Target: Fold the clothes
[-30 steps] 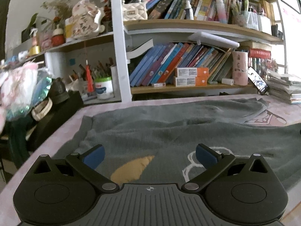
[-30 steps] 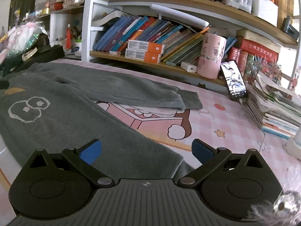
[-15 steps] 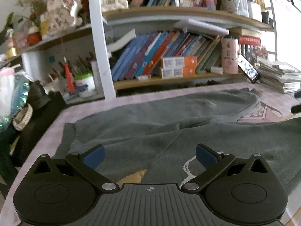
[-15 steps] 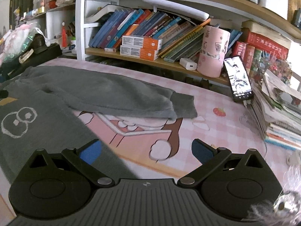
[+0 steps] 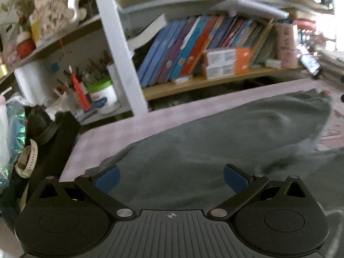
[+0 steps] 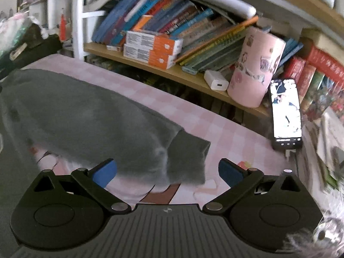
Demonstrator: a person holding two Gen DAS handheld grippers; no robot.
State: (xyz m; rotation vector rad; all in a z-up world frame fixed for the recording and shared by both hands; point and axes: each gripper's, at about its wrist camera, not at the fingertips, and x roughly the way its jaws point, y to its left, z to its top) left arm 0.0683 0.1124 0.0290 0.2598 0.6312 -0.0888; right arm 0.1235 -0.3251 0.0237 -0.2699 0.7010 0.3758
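Note:
A grey sweatshirt (image 5: 215,150) lies spread on a pink checked tablecloth (image 5: 120,129). My left gripper (image 5: 171,177) hovers open over its shoulder area near the left edge, nothing between the blue pads. In the right wrist view one grey sleeve (image 6: 86,124) stretches across the cloth and ends in a ribbed cuff (image 6: 189,159). My right gripper (image 6: 167,173) is open, its blue pads on either side of the cuff end, just above it. Both views are blurred by motion.
A bookshelf with slanted books (image 5: 193,47) and orange boxes (image 6: 150,47) runs behind the table. A pink cup (image 6: 255,68), a white charger (image 6: 216,82) and a propped phone (image 6: 286,111) stand at the right. Dark bags (image 5: 53,133) sit past the table's left edge.
Both grippers have moved forward over the sweatshirt. The left went toward its far left shoulder, the right toward the sleeve cuff. Both stayed open.

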